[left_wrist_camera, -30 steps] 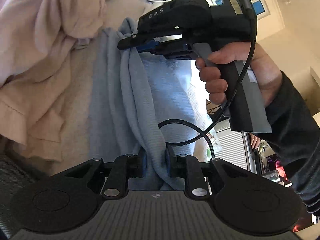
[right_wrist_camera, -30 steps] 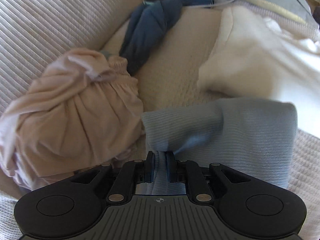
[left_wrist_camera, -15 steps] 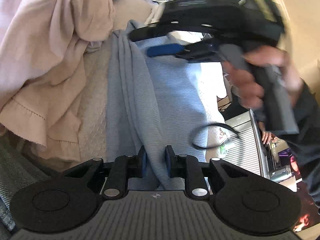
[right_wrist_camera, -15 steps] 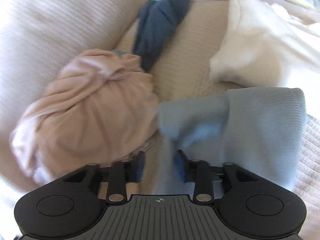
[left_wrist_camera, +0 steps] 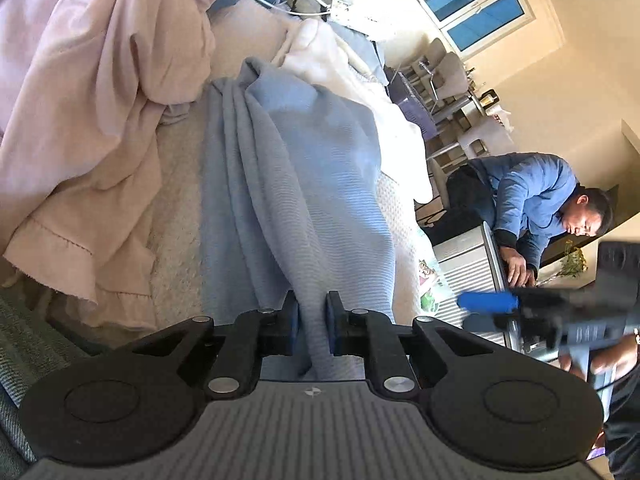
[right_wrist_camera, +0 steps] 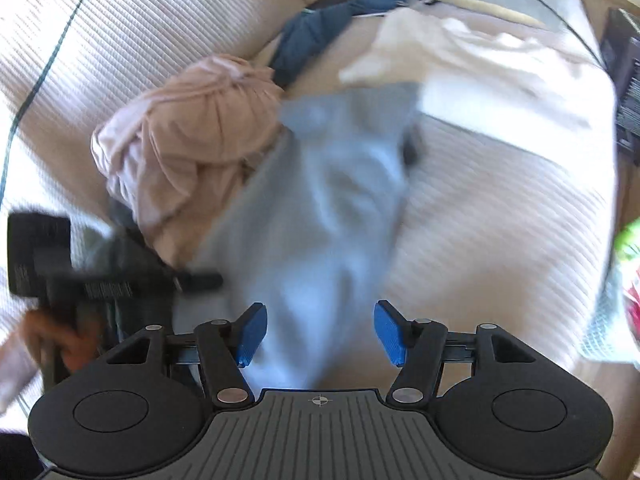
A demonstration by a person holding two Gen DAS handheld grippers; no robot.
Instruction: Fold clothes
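Left tongs point(left_wrist_camera: 313, 326) clamped on a gathered fold of the light blue garment point(left_wrist_camera: 320, 184), which stretches ahead of them beside the pink garment point(left_wrist_camera: 100, 120). Right tongs point(right_wrist_camera: 319, 334) spreading apart, pads clear of the blue cloth lying between them.

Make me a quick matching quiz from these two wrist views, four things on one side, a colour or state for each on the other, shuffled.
Things:
1. left tongs
2. right tongs
3. crumpled garment
4. twisted garment by the cushion

States:
A. dark blue
B. pinkish beige
C. shut on the light blue garment
D. opening, pads clear of cloth

Pairs: 1-C, 2-D, 3-B, 4-A
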